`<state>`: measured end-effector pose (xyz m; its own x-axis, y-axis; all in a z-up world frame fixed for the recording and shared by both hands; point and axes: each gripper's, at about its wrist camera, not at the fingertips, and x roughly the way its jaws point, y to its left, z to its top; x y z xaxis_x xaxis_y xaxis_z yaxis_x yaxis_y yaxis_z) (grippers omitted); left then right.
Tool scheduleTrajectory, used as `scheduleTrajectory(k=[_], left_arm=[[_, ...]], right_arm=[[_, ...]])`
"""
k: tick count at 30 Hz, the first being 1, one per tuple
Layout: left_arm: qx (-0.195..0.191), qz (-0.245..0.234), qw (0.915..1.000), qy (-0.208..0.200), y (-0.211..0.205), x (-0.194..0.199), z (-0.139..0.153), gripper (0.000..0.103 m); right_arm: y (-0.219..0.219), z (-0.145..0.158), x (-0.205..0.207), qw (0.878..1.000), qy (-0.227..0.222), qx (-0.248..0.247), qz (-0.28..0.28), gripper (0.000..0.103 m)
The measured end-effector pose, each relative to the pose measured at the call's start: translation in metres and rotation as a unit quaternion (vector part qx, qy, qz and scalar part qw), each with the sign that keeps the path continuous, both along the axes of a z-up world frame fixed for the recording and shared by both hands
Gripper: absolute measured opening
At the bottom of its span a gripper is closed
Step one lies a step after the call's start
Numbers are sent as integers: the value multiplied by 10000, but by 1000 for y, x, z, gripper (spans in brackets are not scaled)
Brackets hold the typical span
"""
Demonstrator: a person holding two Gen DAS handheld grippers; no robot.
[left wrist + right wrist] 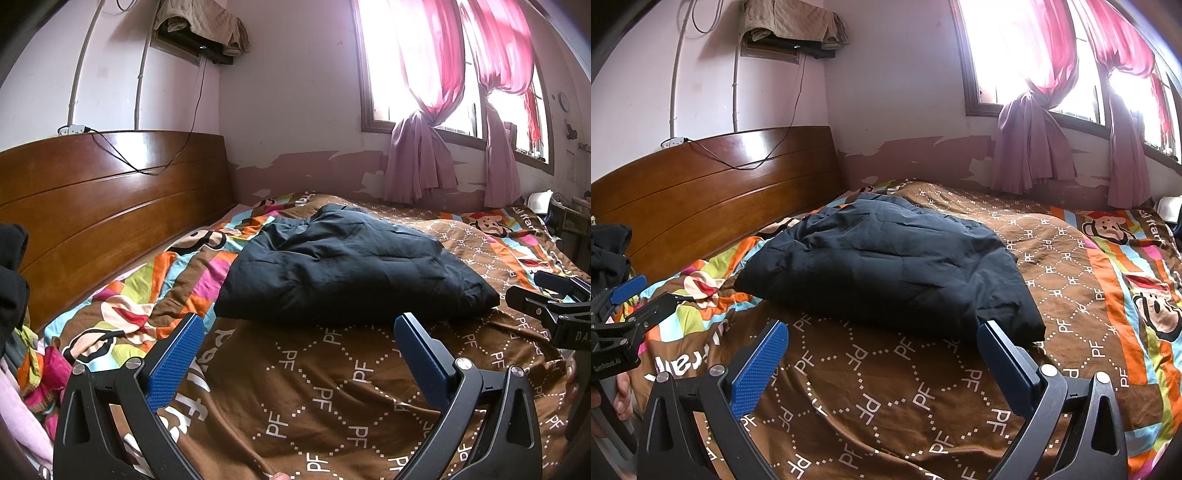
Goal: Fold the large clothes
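A dark navy padded jacket lies folded into a thick bundle on the bed; it also shows in the right wrist view. My left gripper is open and empty, hovering just short of the bundle's near edge. My right gripper is open and empty, its right finger close to the bundle's near right corner. The right gripper shows at the right edge of the left wrist view, and the left gripper at the left edge of the right wrist view.
The bed is covered by a brown patterned quilt with bright cartoon stripes. A wooden headboard stands at the left. Loose clothes are heaped at the left edge. Pink curtains hang at the window behind.
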<state>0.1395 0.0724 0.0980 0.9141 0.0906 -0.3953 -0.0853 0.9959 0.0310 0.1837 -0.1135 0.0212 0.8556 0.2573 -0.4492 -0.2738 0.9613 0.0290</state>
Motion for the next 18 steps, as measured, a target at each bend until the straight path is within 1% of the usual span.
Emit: scheduleTrajectory(k=[8, 15, 18], left_arm=[[-10, -28, 10000, 28, 2, 2, -3, 101], [-185, -62, 9998, 77, 6, 2, -3, 101], [-35, 135, 9998, 127, 4, 4, -5, 101]], right_arm=[[0, 0, 0, 10000, 12, 6, -4, 103], [1, 0, 0, 10000, -2, -3, -7, 103], [0, -1, 1, 10000, 1, -6, -28, 103]])
